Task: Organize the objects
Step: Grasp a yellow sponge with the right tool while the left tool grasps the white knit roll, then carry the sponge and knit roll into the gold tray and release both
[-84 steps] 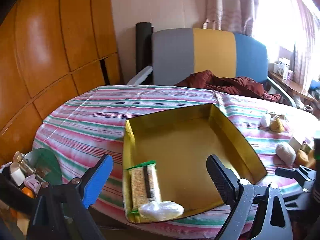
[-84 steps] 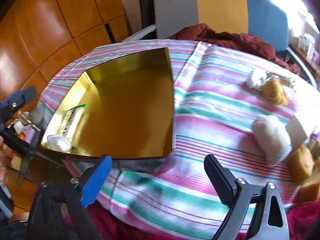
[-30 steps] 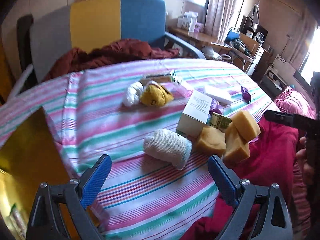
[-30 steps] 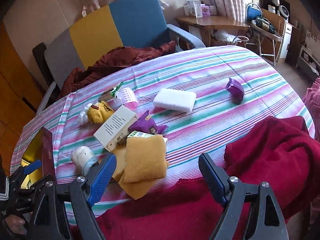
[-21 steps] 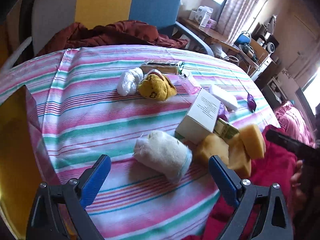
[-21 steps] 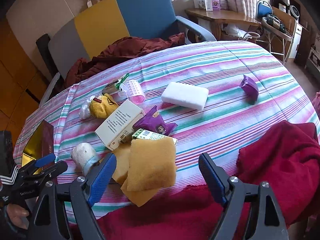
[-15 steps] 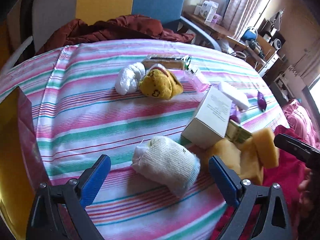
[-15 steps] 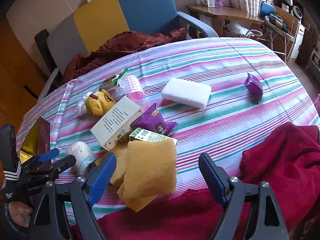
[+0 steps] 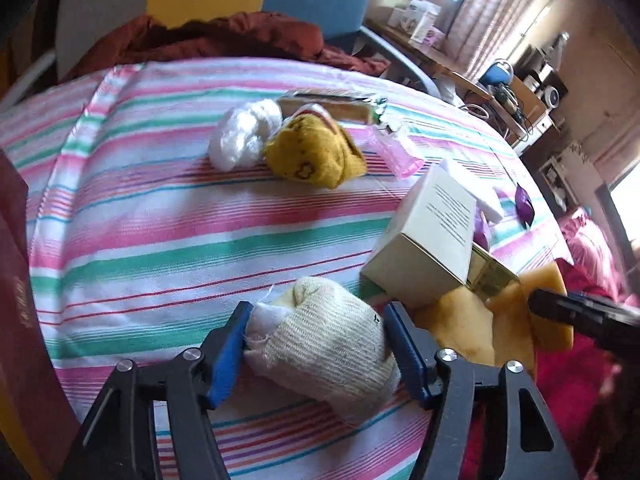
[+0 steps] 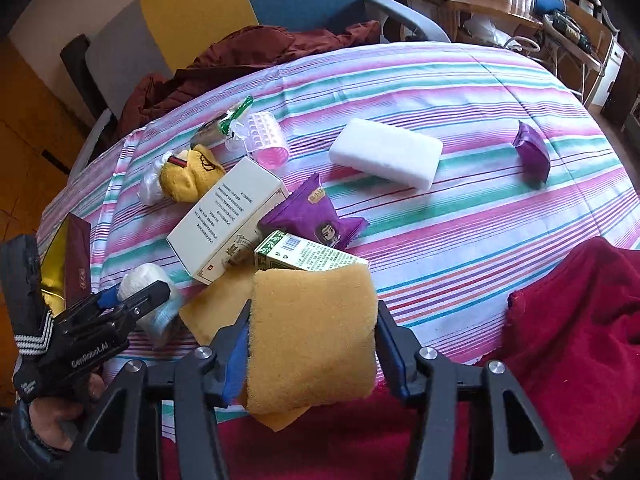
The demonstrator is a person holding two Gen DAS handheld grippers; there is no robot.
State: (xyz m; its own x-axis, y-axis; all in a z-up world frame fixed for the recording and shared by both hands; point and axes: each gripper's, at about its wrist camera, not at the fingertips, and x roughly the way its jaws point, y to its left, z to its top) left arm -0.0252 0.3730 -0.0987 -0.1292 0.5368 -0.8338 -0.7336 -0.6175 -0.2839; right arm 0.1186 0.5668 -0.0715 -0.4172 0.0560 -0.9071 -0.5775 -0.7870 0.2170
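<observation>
Closing on the rolled cream sock (image 9: 324, 340) near the table's front edge, the left gripper (image 9: 320, 344) should clamp its middle firmly; the right gripper (image 10: 312, 344), jaws closing around the yellow sponge (image 10: 312, 332) beside it, should squeeze gently before lifting.

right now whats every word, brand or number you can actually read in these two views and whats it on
"GenRobot.AI": on the black body of the left tongs, seen from the right wrist.
White box: rows of printed text, too small to read.
Green carton: barcode and print, too small to read.
Purple snack packet: small yellow logo, unreadable.
Dark red tin wall: gold lettering, blurred.
</observation>
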